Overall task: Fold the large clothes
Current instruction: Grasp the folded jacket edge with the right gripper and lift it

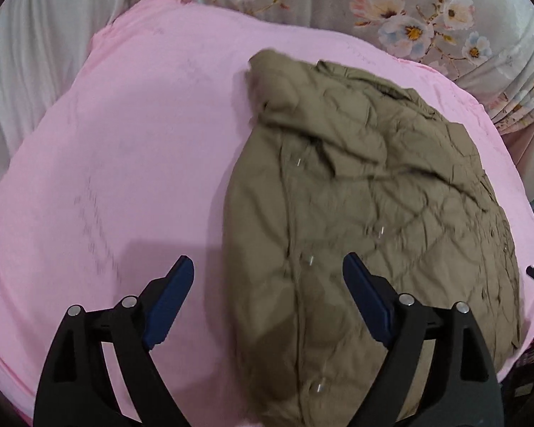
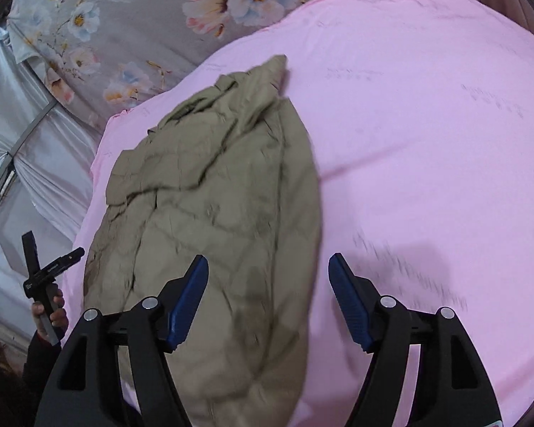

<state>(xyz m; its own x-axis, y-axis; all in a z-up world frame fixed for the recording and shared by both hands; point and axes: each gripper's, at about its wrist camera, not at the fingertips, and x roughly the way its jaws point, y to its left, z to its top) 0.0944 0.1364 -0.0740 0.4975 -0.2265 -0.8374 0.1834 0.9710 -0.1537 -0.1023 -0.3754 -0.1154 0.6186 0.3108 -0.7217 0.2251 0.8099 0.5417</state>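
Observation:
An olive quilted jacket (image 1: 366, 220) lies folded lengthwise on a pink sheet (image 1: 124, 149), with small metal snaps along its near edge. My left gripper (image 1: 268, 267) is open and empty, hovering above the jacket's left edge. In the right wrist view the same jacket (image 2: 217, 192) lies left of centre on the pink sheet (image 2: 427, 135). My right gripper (image 2: 268, 265) is open and empty above the jacket's right edge. Part of the other gripper (image 2: 46, 274), held in a hand, shows at the far left of the right wrist view.
A grey floral bedcover (image 1: 427, 21) lies beyond the pink sheet, also in the right wrist view (image 2: 124, 28). White curtains (image 1: 35, 53) hang at the left. Silvery drapes (image 2: 21, 163) stand beside the bed edge.

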